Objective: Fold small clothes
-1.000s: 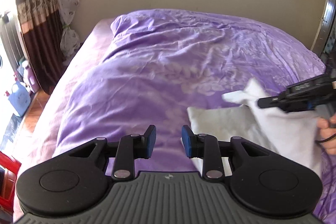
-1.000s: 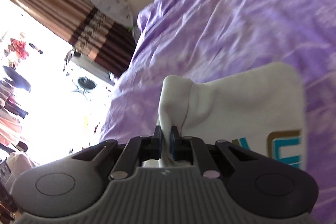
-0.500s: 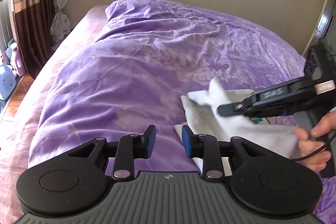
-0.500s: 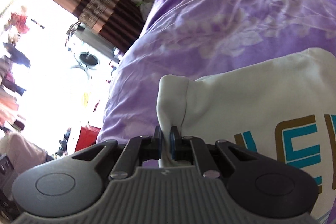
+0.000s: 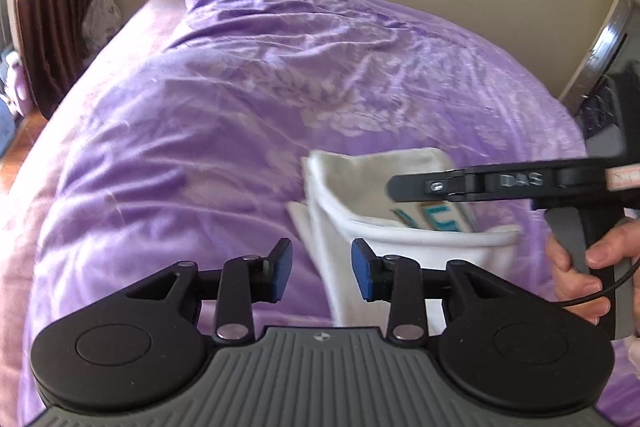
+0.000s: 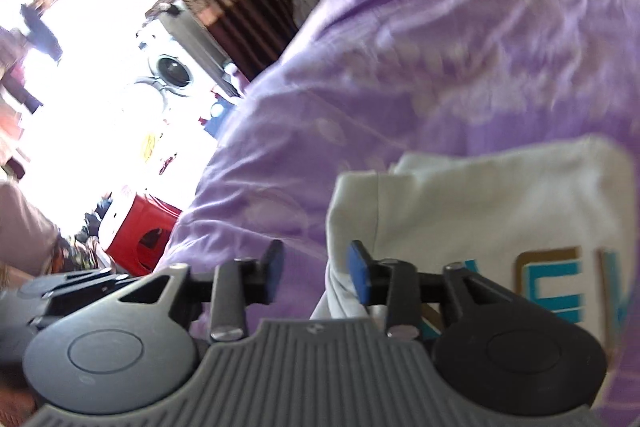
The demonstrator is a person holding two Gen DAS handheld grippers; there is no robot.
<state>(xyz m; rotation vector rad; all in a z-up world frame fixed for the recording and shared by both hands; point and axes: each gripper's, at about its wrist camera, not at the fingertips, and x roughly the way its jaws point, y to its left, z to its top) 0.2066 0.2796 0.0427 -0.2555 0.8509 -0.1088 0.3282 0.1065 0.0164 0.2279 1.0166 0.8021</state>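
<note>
A white small garment [image 5: 360, 183] with teal and brown letters lies folded on the purple duvet [image 5: 240, 115]. My left gripper [image 5: 320, 273] hovers at its near left edge. Its jaws are opening, and the cloth's edge lies below the gap, unpressed. My right gripper [image 5: 396, 185] reaches in from the right over the garment, held by a hand [image 5: 576, 267]. In the right wrist view, the right gripper [image 6: 314, 275] has its jaws opening. The garment [image 6: 480, 211] lies under its right finger and nothing is pinched.
The duvet [image 6: 440, 47] covers the whole bed. A striped curtain [image 5: 44, 7] hangs at the far left and a dark cabinet [image 5: 604, 95] stands at the right. A red stool [image 6: 140, 227] and a washing machine [image 6: 172, 67] stand beside the bed.
The right gripper has let go of the white fold it pinched, and the cloth now lies flat. The left jaws have spread wider and sit closer to the garment.
</note>
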